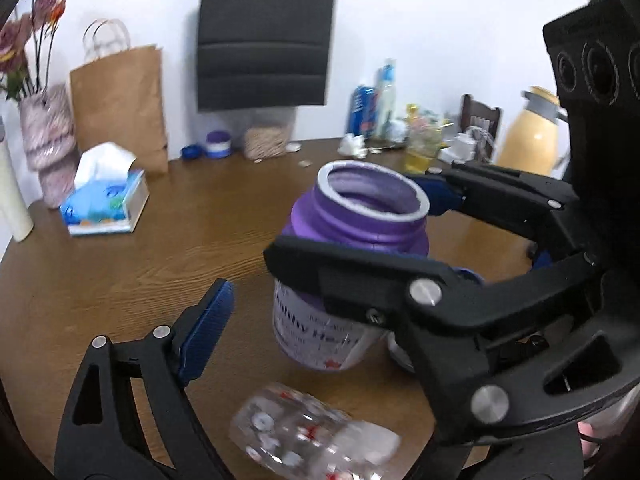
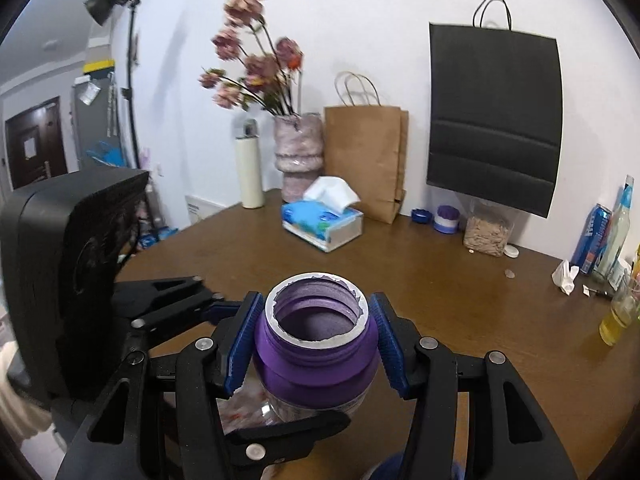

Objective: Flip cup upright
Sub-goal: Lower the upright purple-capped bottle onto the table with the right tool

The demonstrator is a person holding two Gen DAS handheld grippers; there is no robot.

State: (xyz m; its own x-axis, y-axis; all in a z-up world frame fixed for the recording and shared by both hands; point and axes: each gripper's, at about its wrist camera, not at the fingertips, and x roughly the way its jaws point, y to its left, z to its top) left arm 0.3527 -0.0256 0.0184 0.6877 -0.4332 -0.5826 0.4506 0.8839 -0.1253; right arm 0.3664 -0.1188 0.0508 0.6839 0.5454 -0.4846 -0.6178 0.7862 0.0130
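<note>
A purple jar with a white label, mouth up and slightly tilted, is clamped at its neck between the blue pads of my right gripper, which is shut on it. From the left wrist, the purple jar and right gripper fill the centre. A clear cup with red and white prints lies on its side on the brown table, blurred, below the jar. My left gripper is open; only its left pad shows, the other finger being hidden behind the right gripper.
A blue tissue box, brown paper bag, pink vase of flowers and white flask line the table's back. A grain jar, bottles and a yellow jug stand towards the right. A black bag hangs on the wall.
</note>
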